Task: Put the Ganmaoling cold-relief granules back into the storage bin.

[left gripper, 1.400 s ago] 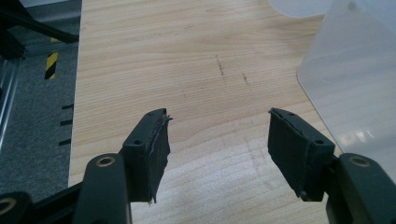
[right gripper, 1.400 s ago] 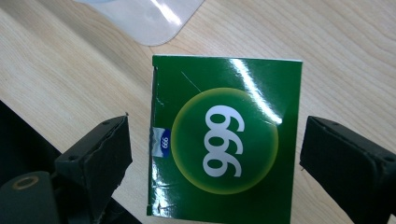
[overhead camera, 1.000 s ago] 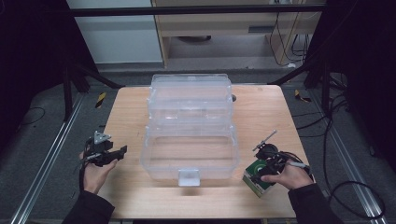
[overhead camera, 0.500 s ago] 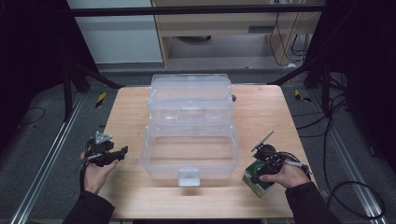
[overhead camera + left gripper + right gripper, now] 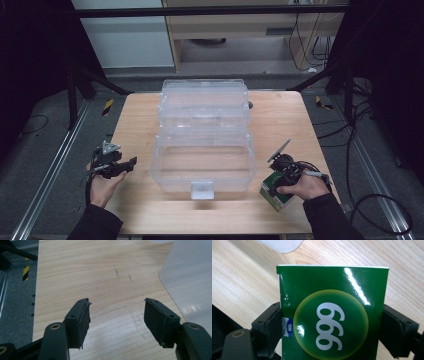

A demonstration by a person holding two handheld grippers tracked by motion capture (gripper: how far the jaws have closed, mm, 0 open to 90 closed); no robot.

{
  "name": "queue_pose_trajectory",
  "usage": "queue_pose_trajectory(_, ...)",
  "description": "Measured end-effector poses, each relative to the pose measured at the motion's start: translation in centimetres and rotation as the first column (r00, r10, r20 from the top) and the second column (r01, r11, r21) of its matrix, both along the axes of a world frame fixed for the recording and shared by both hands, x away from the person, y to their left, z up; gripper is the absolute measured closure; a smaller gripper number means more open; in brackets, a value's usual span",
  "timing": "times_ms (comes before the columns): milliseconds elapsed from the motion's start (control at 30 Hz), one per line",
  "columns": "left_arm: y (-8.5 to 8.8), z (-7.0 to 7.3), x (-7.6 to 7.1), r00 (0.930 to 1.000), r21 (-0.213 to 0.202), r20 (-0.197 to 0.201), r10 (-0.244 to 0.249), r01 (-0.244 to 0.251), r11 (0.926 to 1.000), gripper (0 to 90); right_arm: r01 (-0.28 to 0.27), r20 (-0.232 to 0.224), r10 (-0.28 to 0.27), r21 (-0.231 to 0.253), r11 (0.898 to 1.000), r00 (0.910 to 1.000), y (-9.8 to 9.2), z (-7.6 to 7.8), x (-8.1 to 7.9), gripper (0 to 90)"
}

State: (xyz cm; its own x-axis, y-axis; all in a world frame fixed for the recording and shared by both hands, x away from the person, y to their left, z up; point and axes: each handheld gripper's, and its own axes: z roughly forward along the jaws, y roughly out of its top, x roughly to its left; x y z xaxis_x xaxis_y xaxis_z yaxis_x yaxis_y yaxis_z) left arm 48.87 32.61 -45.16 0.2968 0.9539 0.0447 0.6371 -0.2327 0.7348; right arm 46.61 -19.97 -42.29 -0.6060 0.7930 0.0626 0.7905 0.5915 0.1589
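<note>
From the high view, my right tool [image 5: 274, 189] sits at the tabletop's [image 5: 280, 115] near right edge, the green box [image 5: 271, 194] between its jaws, just beside the clear bin [image 5: 202, 150]. My left tool [image 5: 131, 161] waits left of the bin.

Left gripper view: jaws apart, nothing between.

Right gripper view: jaws have just been closing and now clamp the green box [image 5: 332, 315], which I judge not yet lifted or binned.

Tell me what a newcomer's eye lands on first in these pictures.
The big clear plastic box stands open in the middle of the wooden table, its lid tipped back. Next comes the glossy green carton printed with 999, sitting between the jaws of the right tongs near the table's front right; those jaws have just been closing on it. The left tongs hang open over bare wood at the box's left.
</note>
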Motion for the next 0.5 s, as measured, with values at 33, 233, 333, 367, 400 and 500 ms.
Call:
queue_pose_trajectory(33, 0.0, 0.0, 0.0, 1.0000, 0.000, 0.000, 0.000, 0.000, 1.0000, 36.7, -0.003, -0.002, 0.003, -0.005, 1.000, 1.0000, 0.0, 0.0, 0.0, 16.9)
queue_pose_trajectory(233, 0.0, 0.0, 0.0, 1.0000, 0.001, -0.002, 0.000, 0.000, 1.0000, 36.7, -0.008, 0.001, 0.008, -0.006, 1.000, 1.0000, -0.1, 0.3, 0.0, 17.4)
queue_pose_trajectory(333, 0.0, 0.0, 0.0, 1.0000, 0.001, -0.002, 0.000, 0.000, 1.0000, 36.7, -0.015, 0.017, 0.015, -0.002, 1.000, 0.9997, -0.3, 0.7, -0.1, 17.5)
queue_pose_trajectory(367, 0.0, 0.0, 0.0, 1.0000, 0.002, -0.002, -0.001, 0.001, 1.0000, 36.7, -0.013, 0.018, 0.013, -0.001, 1.000, 0.9998, -0.4, 0.8, -0.2, 17.5)
queue_pose_trajectory(400, 0.0, 0.0, 0.0, 1.0000, 0.002, -0.002, -0.001, 0.001, 1.0000, 36.6, -0.014, 0.025, 0.014, 0.002, 1.000, 0.9996, -0.4, 1.1, -0.2, 17.5)
queue_pose_trajectory(500, -0.1, 0.0, 0.0, 1.0000, 0.002, -0.004, -0.002, 0.002, 1.0000, 36.6, -0.013, 0.040, 0.012, 0.009, 1.000, 0.9991, -0.7, 1.6, -0.3, 17.4)
